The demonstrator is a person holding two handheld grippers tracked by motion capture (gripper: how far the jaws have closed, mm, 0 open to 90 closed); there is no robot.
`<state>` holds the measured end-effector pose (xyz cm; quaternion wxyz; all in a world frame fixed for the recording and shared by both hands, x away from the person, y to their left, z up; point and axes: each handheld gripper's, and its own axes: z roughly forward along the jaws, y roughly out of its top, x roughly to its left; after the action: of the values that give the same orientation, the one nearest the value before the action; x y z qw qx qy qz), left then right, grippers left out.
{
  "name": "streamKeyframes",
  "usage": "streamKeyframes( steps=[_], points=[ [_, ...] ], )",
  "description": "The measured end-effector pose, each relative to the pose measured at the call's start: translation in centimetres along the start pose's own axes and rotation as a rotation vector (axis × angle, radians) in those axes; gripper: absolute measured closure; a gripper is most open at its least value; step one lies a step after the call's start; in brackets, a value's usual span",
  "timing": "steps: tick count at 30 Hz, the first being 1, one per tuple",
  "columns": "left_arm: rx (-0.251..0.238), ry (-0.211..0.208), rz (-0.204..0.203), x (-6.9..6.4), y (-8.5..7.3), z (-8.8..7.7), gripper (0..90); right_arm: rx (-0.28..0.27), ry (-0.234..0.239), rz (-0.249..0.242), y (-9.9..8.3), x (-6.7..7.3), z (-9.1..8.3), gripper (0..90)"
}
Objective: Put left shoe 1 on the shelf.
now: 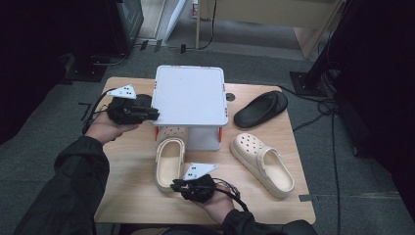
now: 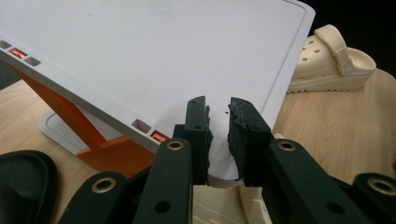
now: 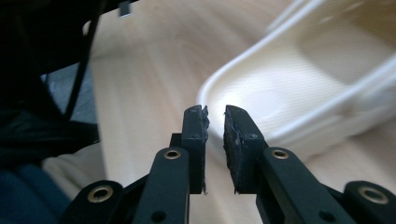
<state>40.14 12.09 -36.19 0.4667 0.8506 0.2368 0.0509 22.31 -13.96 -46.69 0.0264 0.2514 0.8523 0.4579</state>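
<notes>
Cream foam clog [image 1: 169, 164] lies on the wooden table [image 1: 132, 196], its toe tucked under a white plastic stand [image 1: 191, 95] with orange struts, its heel toward the person. The right gripper [image 1: 177, 186] sits just beside that heel; seen along its jaws in the right gripper view, the clog's heel rim [image 3: 261, 107] lies right ahead of the tips, nothing is between the pads, and only a narrow gap remains. Whether the tips touch the rim cannot be told. The left gripper [image 1: 155, 114] is clenched on the left edge of the stand's top, its pads pinching the white rim [image 2: 219, 140]. A second cream clog [image 1: 262, 164] lies well to the right, with a black slipper [image 1: 260, 108] beyond it, near the stand.
</notes>
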Motion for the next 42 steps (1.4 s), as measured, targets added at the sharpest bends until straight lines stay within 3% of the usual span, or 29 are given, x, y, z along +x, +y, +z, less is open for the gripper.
streamKeyframes(
  steps=[4,10,15,17,25,31,37,39,42],
  points=[
    [-0.001,0.002,-0.001,0.0,0.0,0.0,78.3,0.013,0.018,-0.031,-0.5,1.0,0.8,86.0],
    [0.001,0.019,0.015,-0.2,0.0,0.1,79.8,0.066,0.053,-0.071,-1.3,1.5,2.6,86.7],
    [-0.002,0.011,0.0,-0.2,0.0,0.1,79.8,0.109,0.015,-0.077,-1.9,0.8,4.0,87.3],
    [0.0,0.01,0.003,-0.2,0.0,0.0,79.7,0.106,0.03,-0.06,-1.8,0.3,4.0,89.0],
    [0.001,0.01,0.001,-0.3,0.0,0.1,79.6,0.054,-0.013,-0.117,-0.9,0.3,2.8,89.6],
    [-0.002,0.007,-0.005,-0.2,0.0,0.1,79.6,0.024,-0.068,-0.098,0.2,-1.6,2.4,89.3],
    [-0.009,0.003,-0.018,-0.2,-0.1,0.1,79.6,0.02,-0.091,-0.118,0.9,-3.5,3.5,89.7],
    [-0.012,0.003,-0.02,-0.1,-0.2,0.0,79.5,0.008,-0.078,-0.122,1.2,-4.0,3.8,89.5],
    [-0.013,0.003,-0.022,-0.1,-0.2,0.1,79.5,0.014,-0.118,-0.133,1.7,-4.5,4.2,89.1]
  ],
)
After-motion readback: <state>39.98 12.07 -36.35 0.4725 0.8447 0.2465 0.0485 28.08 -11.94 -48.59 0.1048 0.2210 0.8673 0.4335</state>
